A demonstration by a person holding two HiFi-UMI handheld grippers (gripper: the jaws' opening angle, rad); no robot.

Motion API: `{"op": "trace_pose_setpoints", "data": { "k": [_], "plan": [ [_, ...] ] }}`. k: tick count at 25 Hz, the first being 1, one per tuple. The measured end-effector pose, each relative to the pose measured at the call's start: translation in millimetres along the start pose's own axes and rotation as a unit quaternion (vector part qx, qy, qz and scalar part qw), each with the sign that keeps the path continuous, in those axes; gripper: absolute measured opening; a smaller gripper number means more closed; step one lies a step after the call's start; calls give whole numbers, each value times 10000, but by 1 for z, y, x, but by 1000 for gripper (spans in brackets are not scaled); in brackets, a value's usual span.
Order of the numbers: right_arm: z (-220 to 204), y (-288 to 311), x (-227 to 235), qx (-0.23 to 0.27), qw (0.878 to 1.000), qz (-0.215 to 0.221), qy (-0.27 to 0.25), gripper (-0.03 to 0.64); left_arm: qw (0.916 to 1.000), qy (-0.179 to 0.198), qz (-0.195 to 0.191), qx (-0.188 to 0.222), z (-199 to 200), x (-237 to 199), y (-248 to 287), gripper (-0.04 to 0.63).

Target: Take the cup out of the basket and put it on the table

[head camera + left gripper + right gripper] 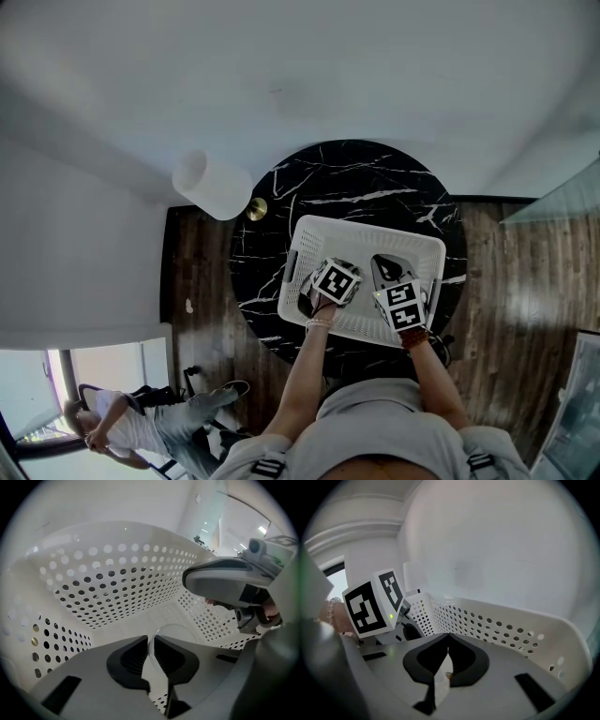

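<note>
cup look: the cup (173, 632) is clear and colourless. it shows only as a fine pale arc of rim, with the basket's holes visible through it.
cup place: it sits inside the white perforated basket (117, 583), over the basket floor, at the lower centre of the left gripper view.
cup direction: its round mouth faces back toward your left gripper's camera, so its long axis runs away from the lens toward the basket floor. the body is too clear to trace, so you cannot tell whether it stands straight or leans.
left gripper: your left gripper (151, 645) is clenched on the cup's wall at the rim, with one dark pad inside the mouth and the other outside.
right gripper: your right gripper (447, 641) has its pads pressed tip to tip, and it is held inside the basket just beside the left one.
head view alone: this view shows the round black marble table (356, 173) with white veins, and the basket resting on its lower right part. both your grippers are down inside the basket. a white cylinder (214, 185) and a small brass disc (257, 208) sit at the table's upper left edge. there is dark wood floor (197, 272) around the table and a seated person (141, 427) at the lower left of the frame. the cup itself cannot be picked out here.
left gripper view alone: this is the only view that shows the cup's rim and the grip on it. the right gripper's grey body fills the right of the frame.
right gripper view alone: this view shows the left gripper's marker cube (370, 606) at the left of the frame, and the basket's wall curving across the right.
</note>
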State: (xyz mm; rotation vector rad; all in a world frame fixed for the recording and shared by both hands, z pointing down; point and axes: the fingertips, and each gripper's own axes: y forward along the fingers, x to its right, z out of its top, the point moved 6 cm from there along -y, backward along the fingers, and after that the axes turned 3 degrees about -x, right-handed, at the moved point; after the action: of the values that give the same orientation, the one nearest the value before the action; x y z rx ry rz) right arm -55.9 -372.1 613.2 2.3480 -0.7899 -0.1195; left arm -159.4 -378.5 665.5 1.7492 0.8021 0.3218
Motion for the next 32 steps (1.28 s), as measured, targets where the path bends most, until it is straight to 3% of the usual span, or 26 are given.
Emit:
{"op": "trace_pose_setpoints", "data": {
  "k": [12, 17, 23, 32],
  "plan": [
    [1, -1, -1, 72, 10000, 5, -19, 8, 10000, 3, 47, 61, -1, 1, 0, 48],
    [2, -4, 0, 58, 10000, -26, -23, 8, 9997, -174, -136, 63, -8, 6, 4, 47],
    [2, -5, 3, 78, 9999, -67, -48, 8, 9994, -143, -142, 288, -5, 9, 6, 44],
    [3, -12, 1, 122, 9999, -81, -73, 8, 9975, -384, -229, 549, -3, 12, -7, 44]
  ]
}}
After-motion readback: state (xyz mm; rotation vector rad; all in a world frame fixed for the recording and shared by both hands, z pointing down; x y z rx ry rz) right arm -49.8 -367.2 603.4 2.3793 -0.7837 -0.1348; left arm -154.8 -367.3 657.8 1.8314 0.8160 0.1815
